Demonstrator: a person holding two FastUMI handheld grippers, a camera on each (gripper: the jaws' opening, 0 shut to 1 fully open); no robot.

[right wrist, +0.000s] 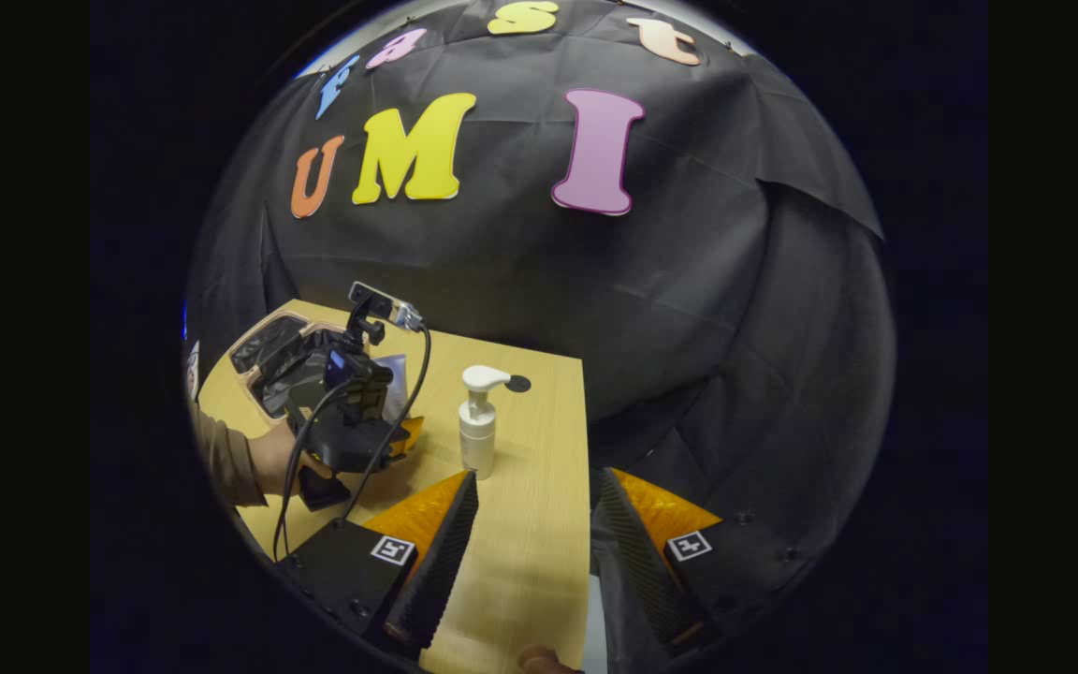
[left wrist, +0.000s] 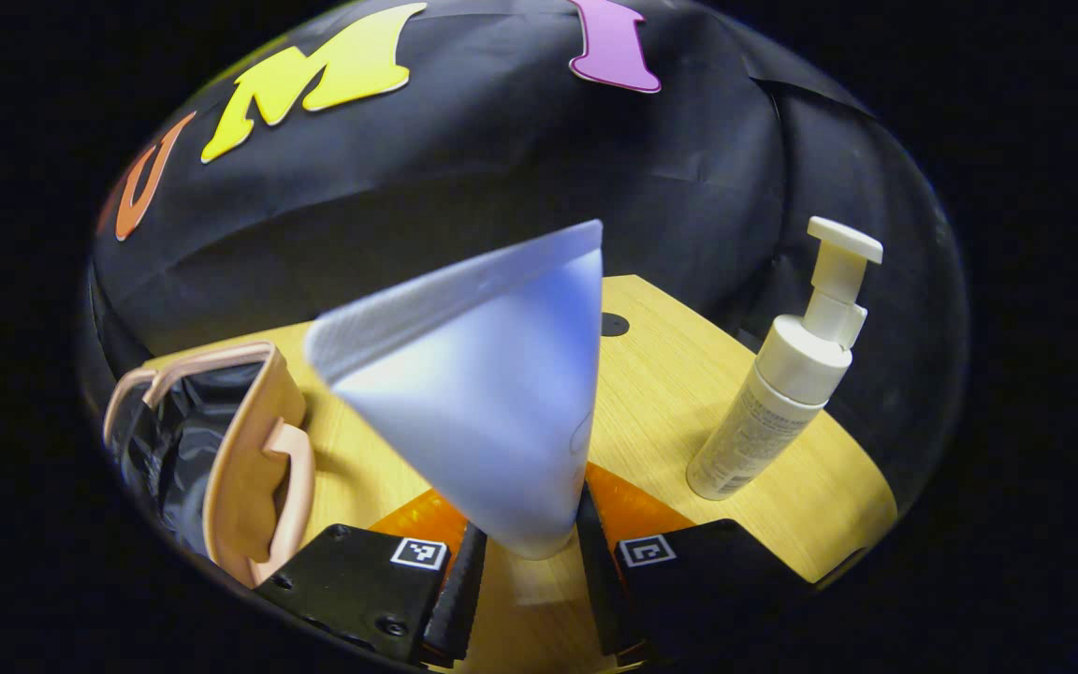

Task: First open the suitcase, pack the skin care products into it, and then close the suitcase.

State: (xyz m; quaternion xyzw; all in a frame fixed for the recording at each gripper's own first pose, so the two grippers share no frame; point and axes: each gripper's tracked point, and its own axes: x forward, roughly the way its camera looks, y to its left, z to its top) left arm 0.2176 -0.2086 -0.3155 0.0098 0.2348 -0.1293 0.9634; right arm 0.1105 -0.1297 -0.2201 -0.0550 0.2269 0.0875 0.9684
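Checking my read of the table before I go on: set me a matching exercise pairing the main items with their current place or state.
Things:
1. Pale blue soft squeeze tube
2. White plastic pump bottle
3. Small beige suitcase with black lining
4. Right gripper

States:
A. Open, empty, over the wooden table
B. Standing upright on the table
C. Held between the jaws of the left gripper
D. Lid open, at the table's far left

Pairs: 1-C, 2-B, 3-D, 4-A
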